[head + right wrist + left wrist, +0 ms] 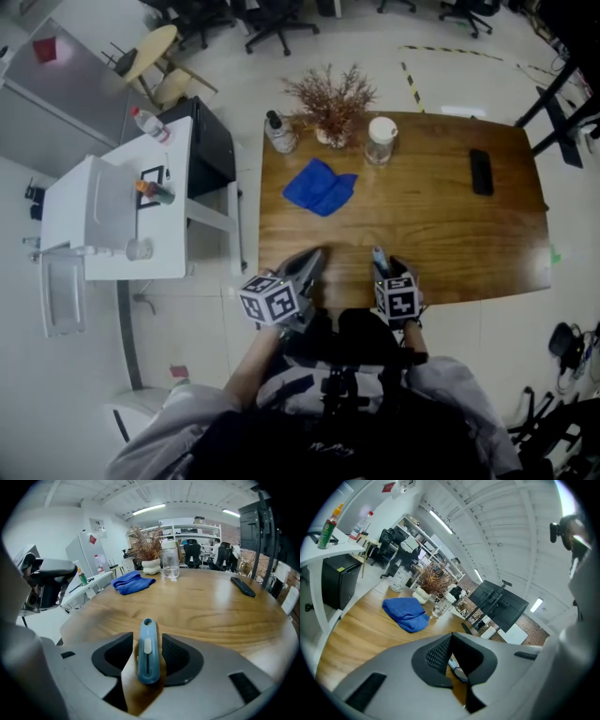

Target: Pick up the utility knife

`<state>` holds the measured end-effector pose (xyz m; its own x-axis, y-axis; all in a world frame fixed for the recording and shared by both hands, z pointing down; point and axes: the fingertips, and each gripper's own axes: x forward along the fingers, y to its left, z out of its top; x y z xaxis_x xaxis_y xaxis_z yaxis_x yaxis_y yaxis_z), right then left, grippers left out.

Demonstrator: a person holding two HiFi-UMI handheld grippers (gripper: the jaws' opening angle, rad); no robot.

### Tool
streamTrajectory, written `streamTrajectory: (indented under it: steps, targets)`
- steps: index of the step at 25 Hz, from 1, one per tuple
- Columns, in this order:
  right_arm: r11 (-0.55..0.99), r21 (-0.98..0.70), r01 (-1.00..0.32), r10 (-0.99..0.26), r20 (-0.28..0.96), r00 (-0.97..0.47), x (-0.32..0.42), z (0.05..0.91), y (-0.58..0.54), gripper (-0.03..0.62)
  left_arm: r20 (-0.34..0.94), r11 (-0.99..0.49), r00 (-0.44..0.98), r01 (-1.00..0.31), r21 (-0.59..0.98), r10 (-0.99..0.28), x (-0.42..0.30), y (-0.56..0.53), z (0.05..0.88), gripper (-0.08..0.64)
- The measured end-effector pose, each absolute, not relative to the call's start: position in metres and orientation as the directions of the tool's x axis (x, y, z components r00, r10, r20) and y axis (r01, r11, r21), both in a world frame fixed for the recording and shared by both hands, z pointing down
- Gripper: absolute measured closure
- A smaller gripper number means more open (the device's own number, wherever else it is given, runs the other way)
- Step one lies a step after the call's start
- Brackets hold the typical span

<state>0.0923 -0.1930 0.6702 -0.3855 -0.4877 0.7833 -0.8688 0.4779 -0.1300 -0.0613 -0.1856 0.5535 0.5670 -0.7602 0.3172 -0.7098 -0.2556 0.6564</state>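
Observation:
The blue-grey utility knife (147, 653) lies flat on the wooden table (450, 234) near its front edge, slider up. It sits between the fingers of my right gripper (146, 640), which stands open around it, with a clear gap at the left pad. In the head view the knife (379, 256) pokes out ahead of the right gripper (385, 266). My left gripper (310, 262) rests just left of it, its tips together and nothing held. In the left gripper view (450, 637) a bit of the knife (457, 668) shows below the tips.
On the table stand a blue cloth (321, 186), a dried plant in a white pot (333, 108), a glass jar (380, 141), a bottle (279, 131) and a black remote (481, 172). A white side table (112, 206) and a black cabinet (214, 141) are to the left.

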Motion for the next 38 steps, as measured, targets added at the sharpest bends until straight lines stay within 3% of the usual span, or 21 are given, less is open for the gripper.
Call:
streamTrajectory:
  steps: [7, 13, 30, 38]
  targets:
    - [0.537, -0.016, -0.843, -0.489, 0.809, -0.326, 0.09, 0.68, -0.198, 0.421, 0.33, -0.227, 0.54, -0.724, 0.651, -0.774, -0.069, -0.189, 0.555, 0.552]
    - [0.459, -0.149, -0.876, -0.45, 0.811, -0.373, 0.093, 0.673, -0.196, 0.442, 0.318, -0.256, 0.568, -0.71, 0.656, -0.759, -0.062, -0.192, 0.554, 0.552]
    - [0.264, -0.328, -0.907, -0.698, 0.584, -0.414, 0.118, 0.548, -0.187, 0.452, 0.27, -0.363, 0.68, -0.635, 0.682, -0.682, -0.045, -0.204, 0.55, 0.552]
    - [0.222, -0.338, -0.914, -0.711, 0.586, -0.389, 0.115, 0.556, -0.176, 0.453, 0.251, -0.427, 0.735, -0.598, 0.678, -0.63, -0.028, -0.204, 0.543, 0.552]
